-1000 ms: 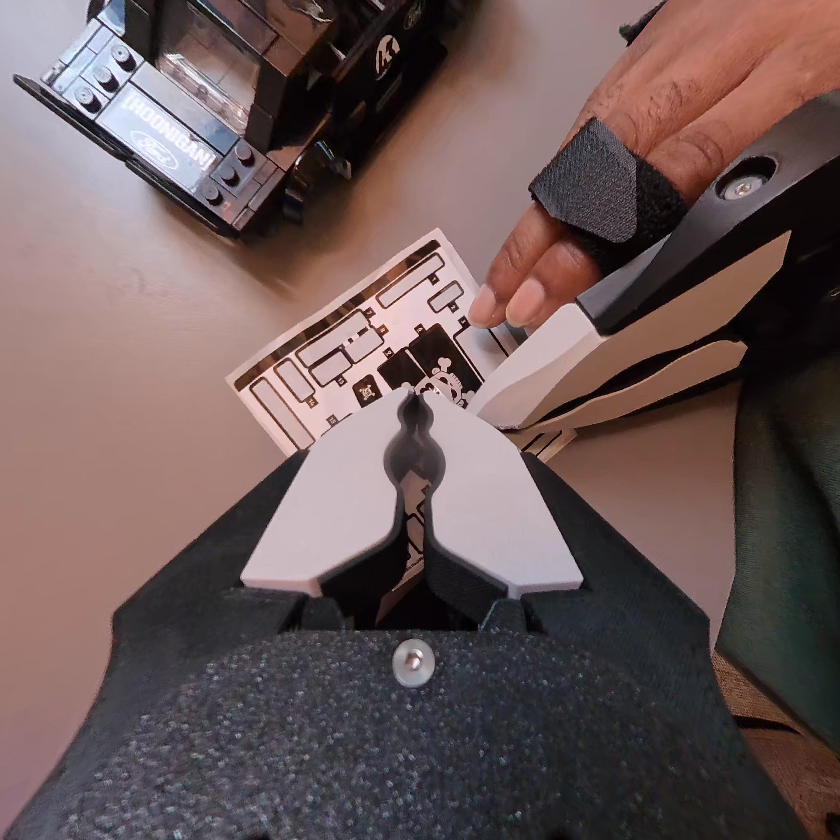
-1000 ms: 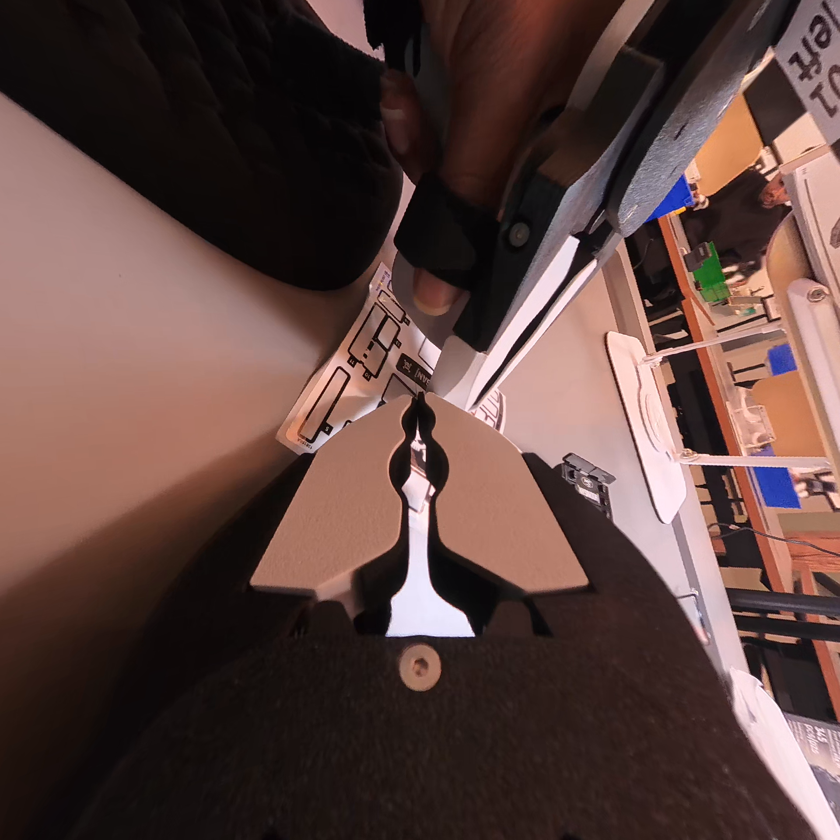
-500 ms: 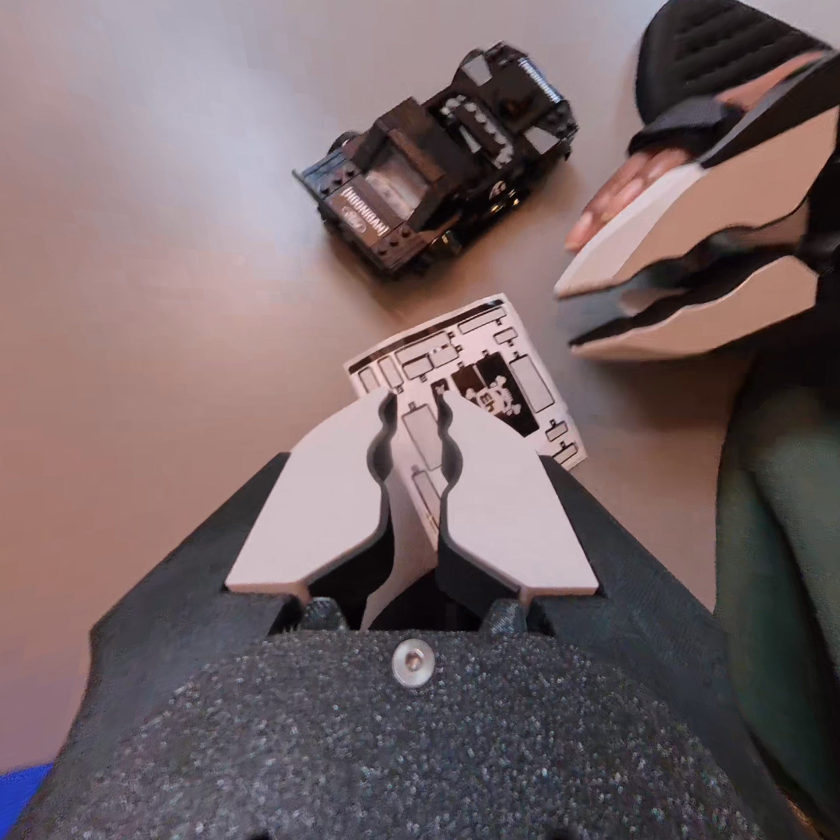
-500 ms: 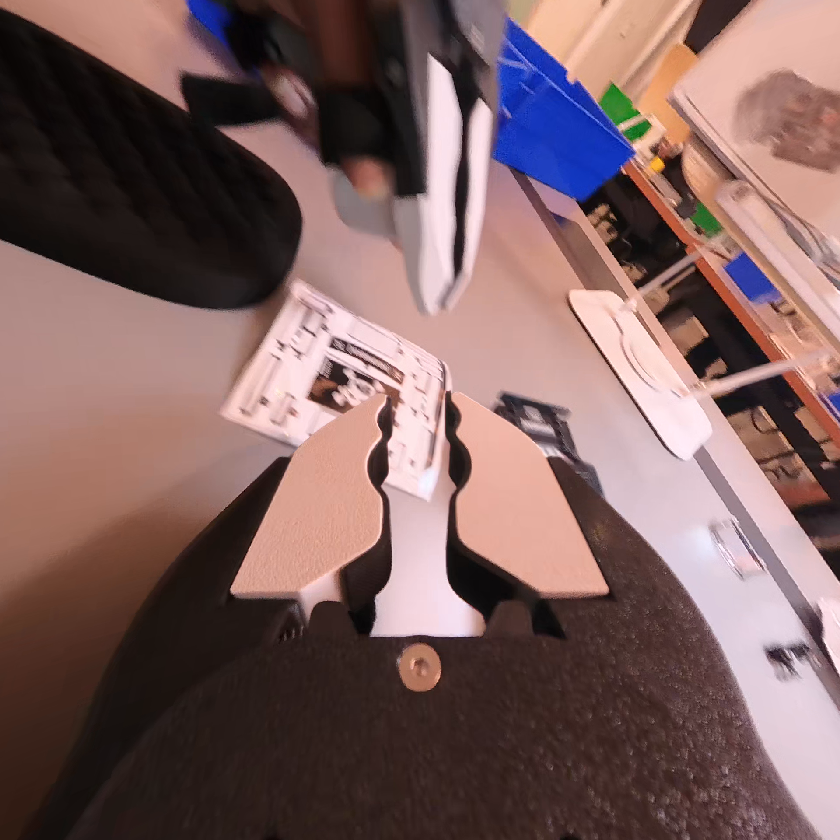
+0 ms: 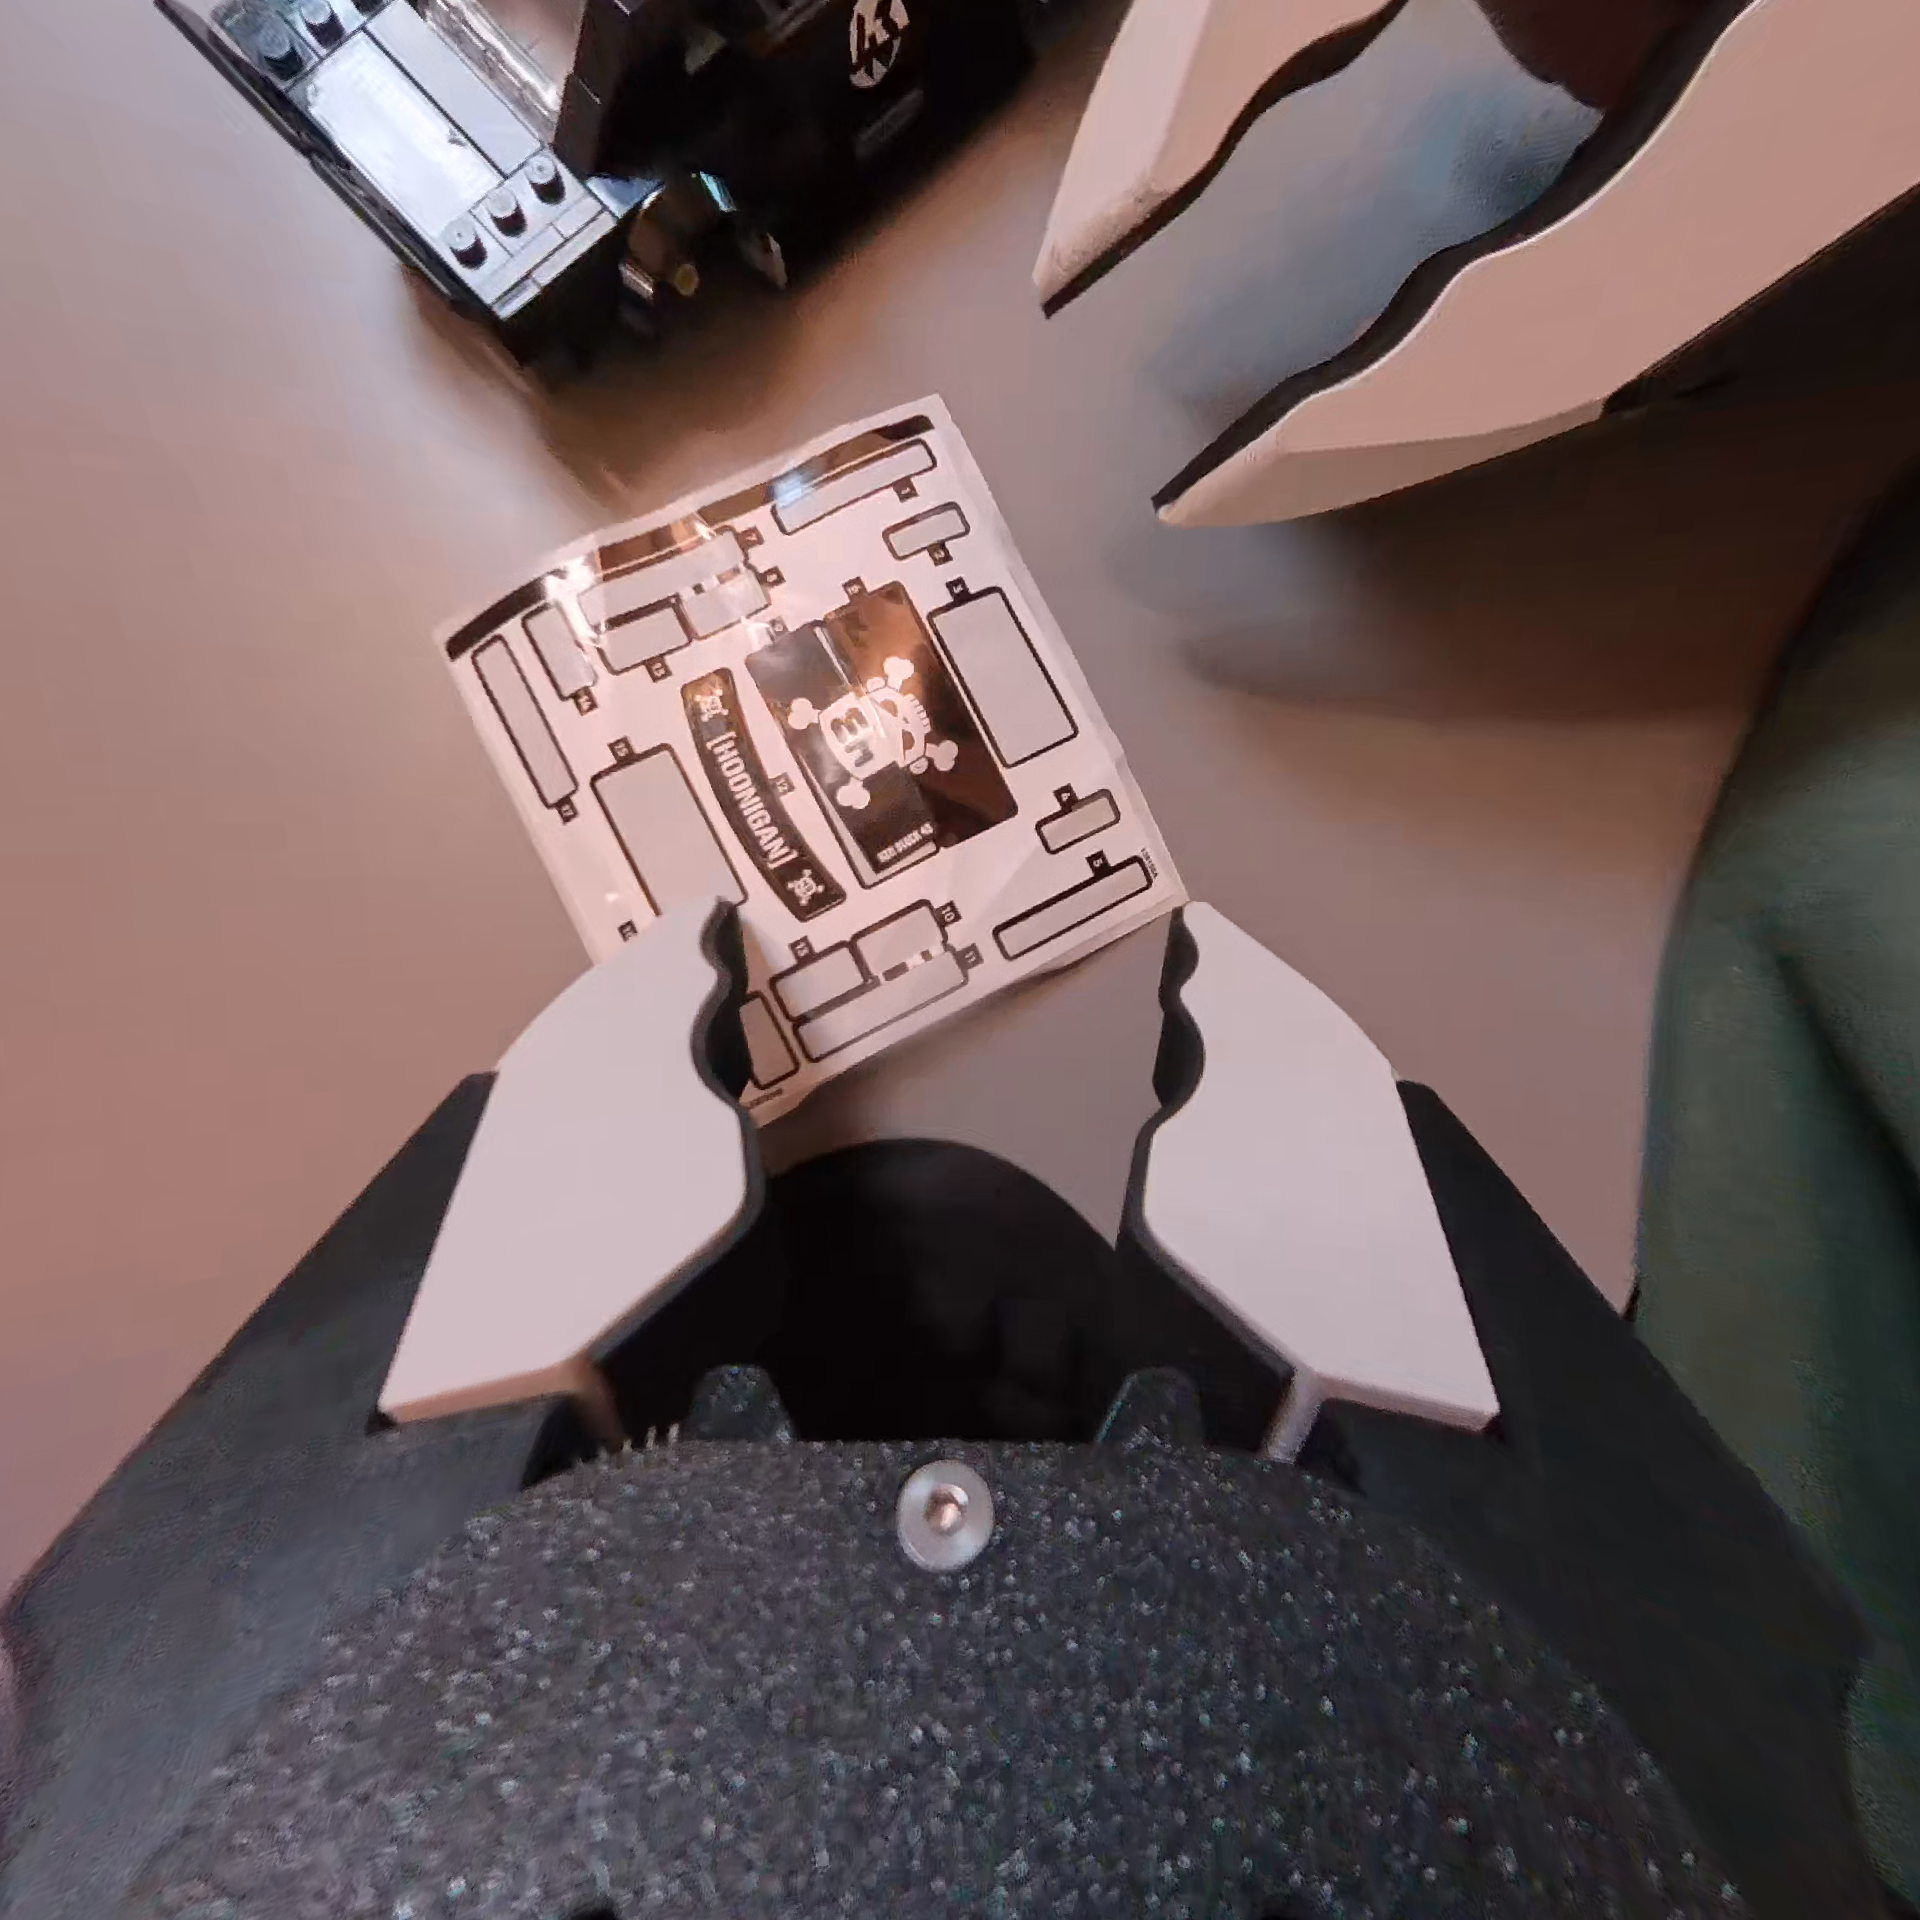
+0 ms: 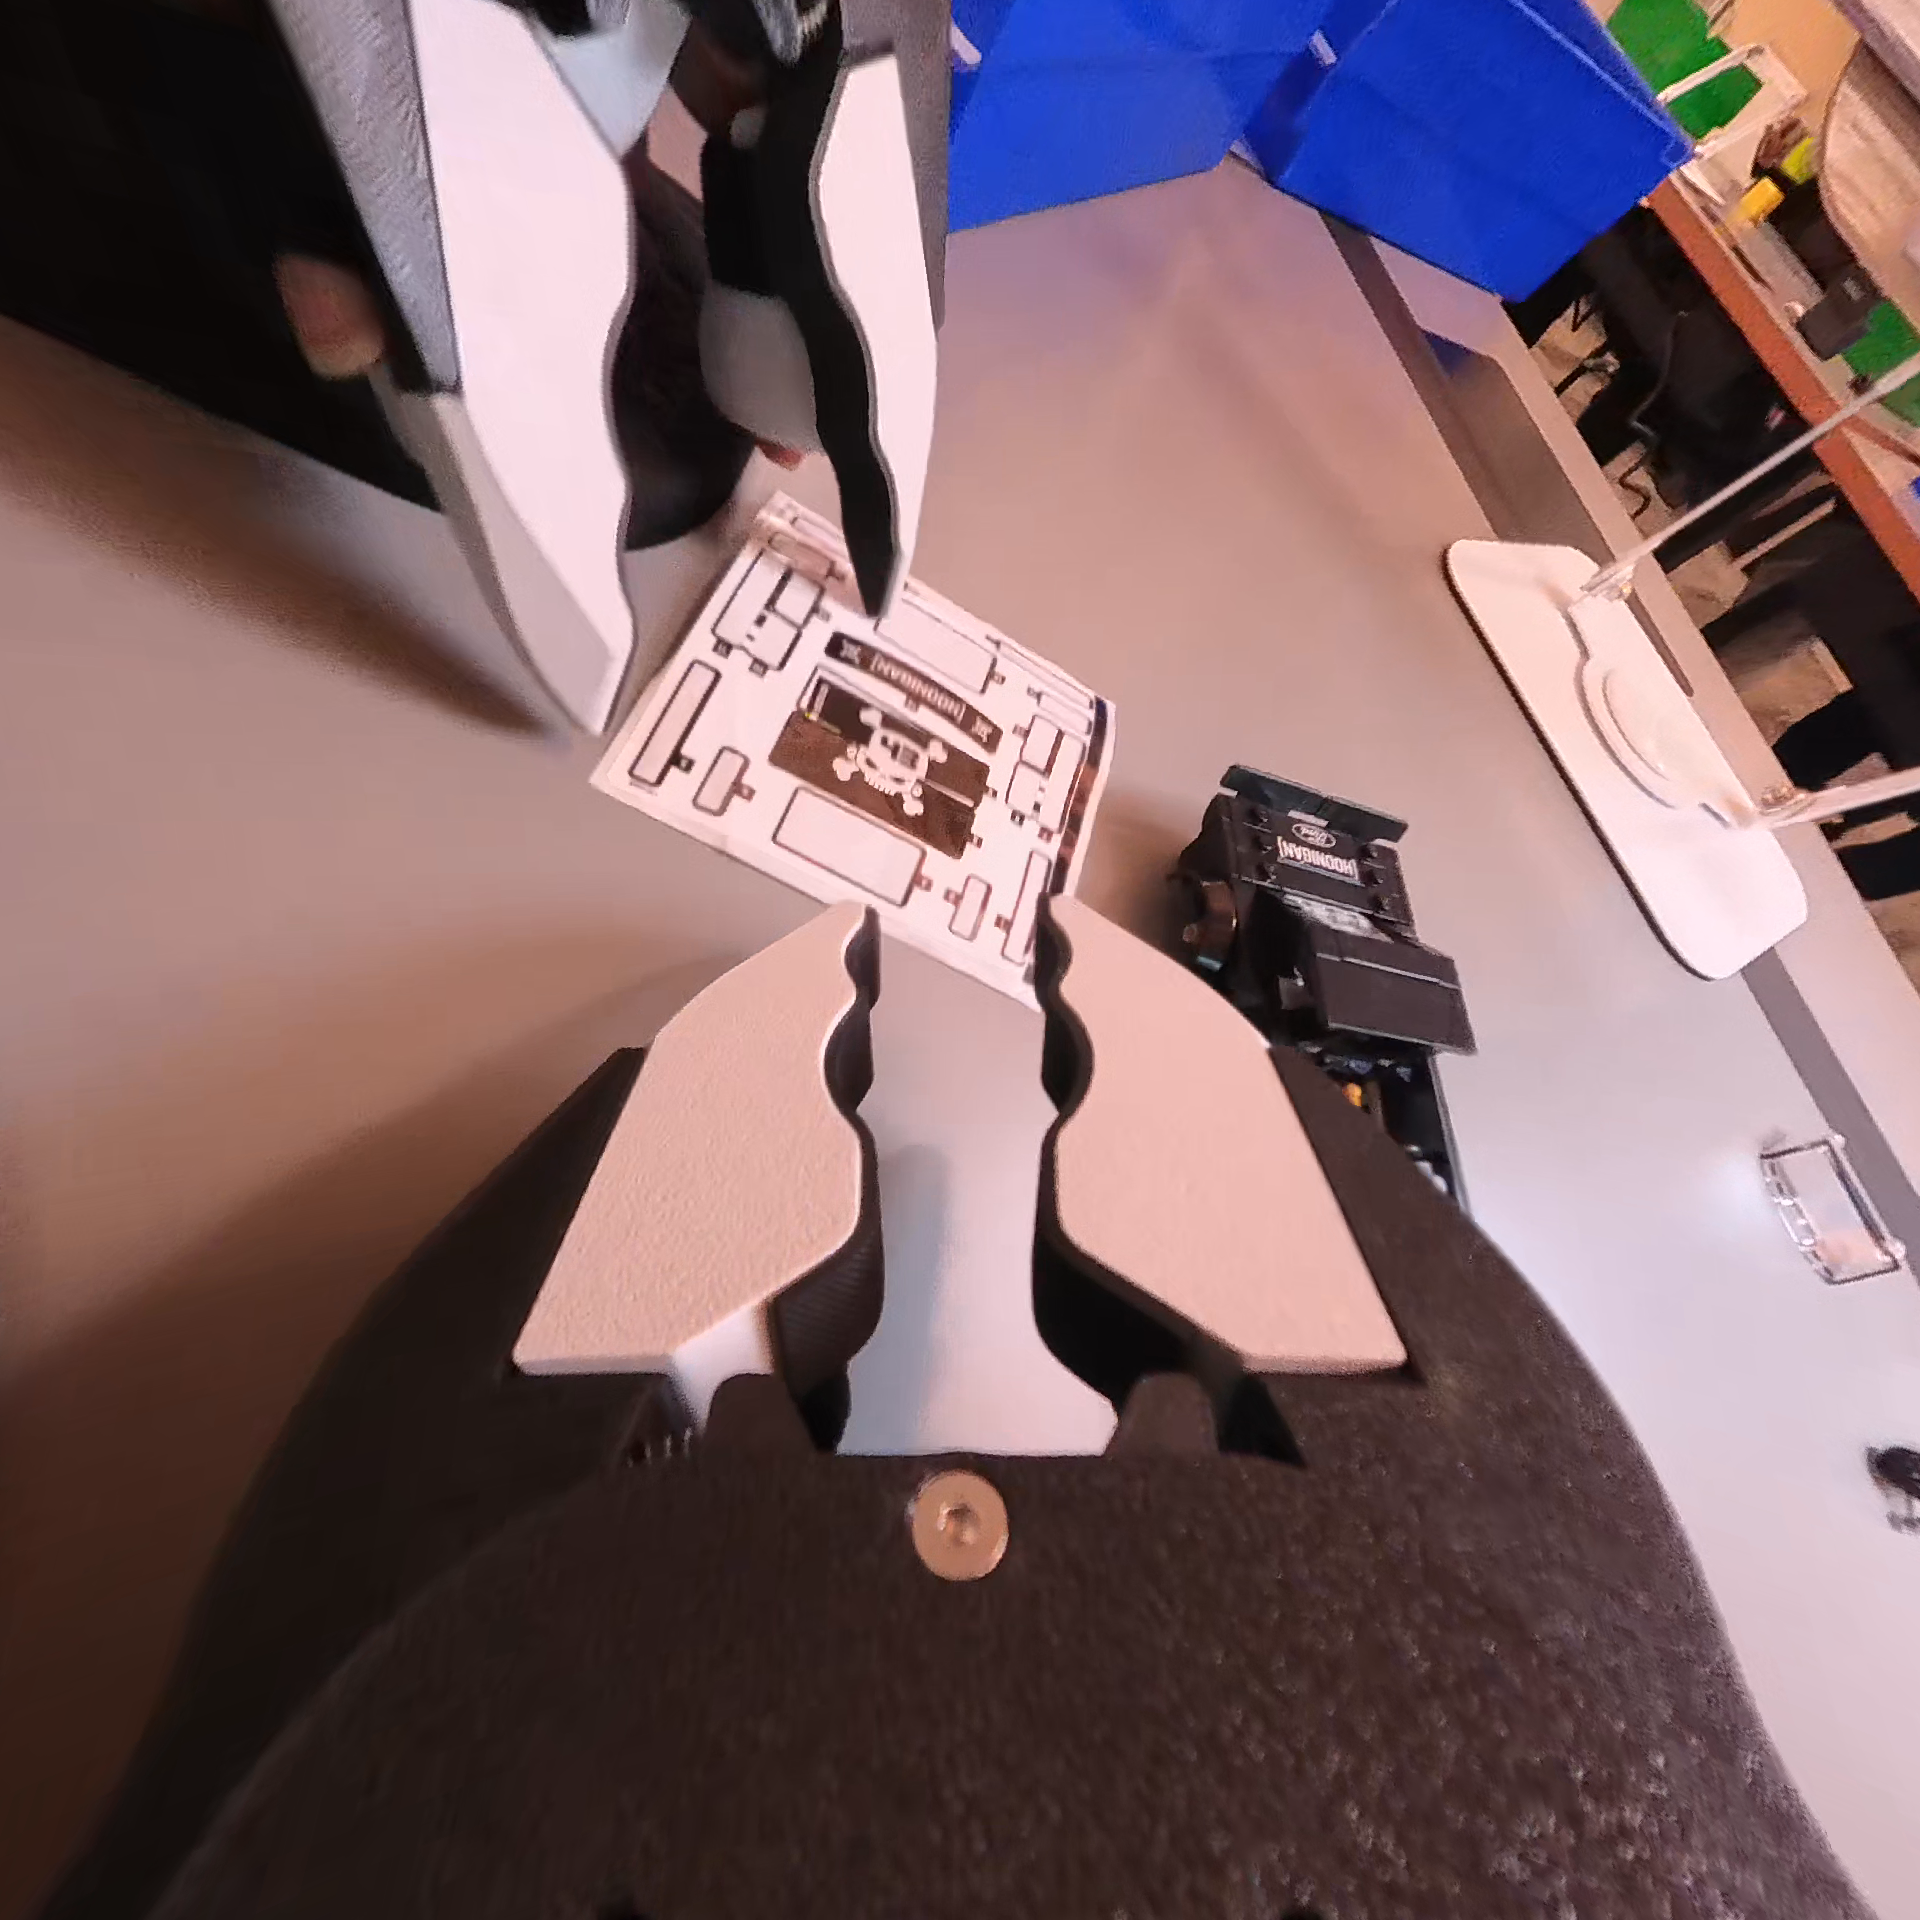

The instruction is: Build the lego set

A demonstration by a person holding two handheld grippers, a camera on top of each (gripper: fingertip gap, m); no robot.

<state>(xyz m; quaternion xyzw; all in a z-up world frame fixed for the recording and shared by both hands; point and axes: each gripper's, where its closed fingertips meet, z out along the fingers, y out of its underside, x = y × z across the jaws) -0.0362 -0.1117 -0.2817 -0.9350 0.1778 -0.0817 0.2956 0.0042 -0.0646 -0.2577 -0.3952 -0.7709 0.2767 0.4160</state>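
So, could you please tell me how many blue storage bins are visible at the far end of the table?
2: one blue bin behind the left gripper, another to its right. More may lie outside the frame.

Both grippers have let go of the sticker sheet (image 5: 800,769) — left gripper (image 5: 945,925) now gapes wide, right gripper (image 6: 951,925) parted too (less so) — sheet lies flat on the table (image 5: 260,623)

The sticker sheet (image 5: 800,748) carries a long black sticker with white lettering, a skull-and-crossbones sticker with characters on it, and tiny number tags beside each outline (too small to read). The black lego car (image 6: 1340,935) bears a white-lettered plate at one end.
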